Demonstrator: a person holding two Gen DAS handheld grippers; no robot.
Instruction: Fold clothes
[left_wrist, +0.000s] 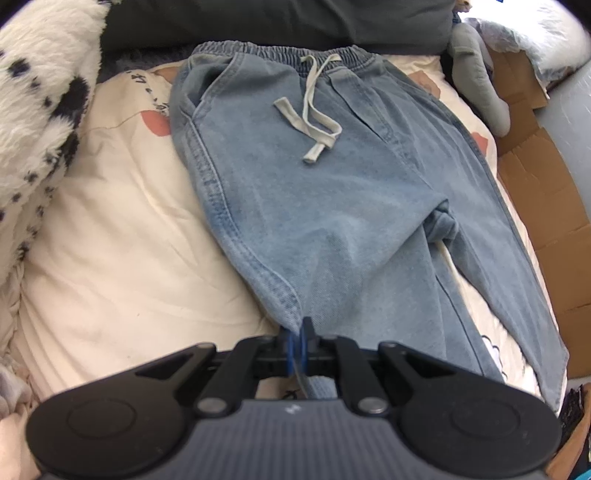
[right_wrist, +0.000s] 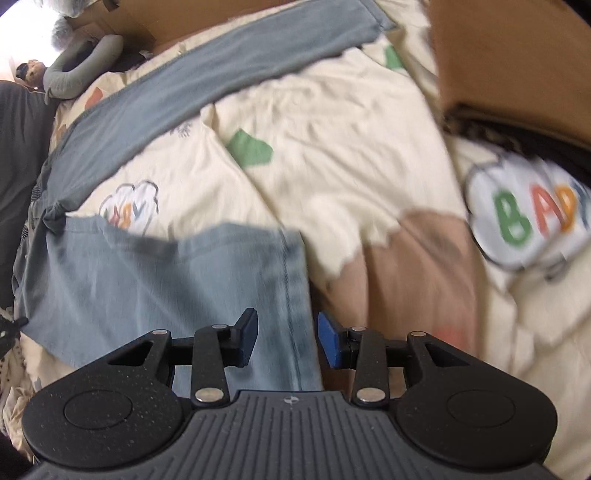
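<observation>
The jeans are lying spread out on the bed, waistband at 12 o'clock in the left wrist view, drawstring loose across the front, and both legs running down toward 5 and 6 o'clock. No fold is showing yet, so the task is looking barely begun: the legs are waiting to be brought together or carried up to the waist.

The left gripper is sitting clamped on the outer seam edge of one leg at 6 o'clock, denim pinched between its blue pads. The right gripper is standing with its jaws apart over a leg hem at 6 o'clock in its own view; the cloth is lying between the pads, which are not pressing on it.

For room, the cream quilt is lying open at 9 o'clock in the left view, while a spotted plush blanket is crowding 10 o'clock and cardboard is bordering the bed at 3 o'clock. A dark pillow is closing off 12 o'clock.
</observation>
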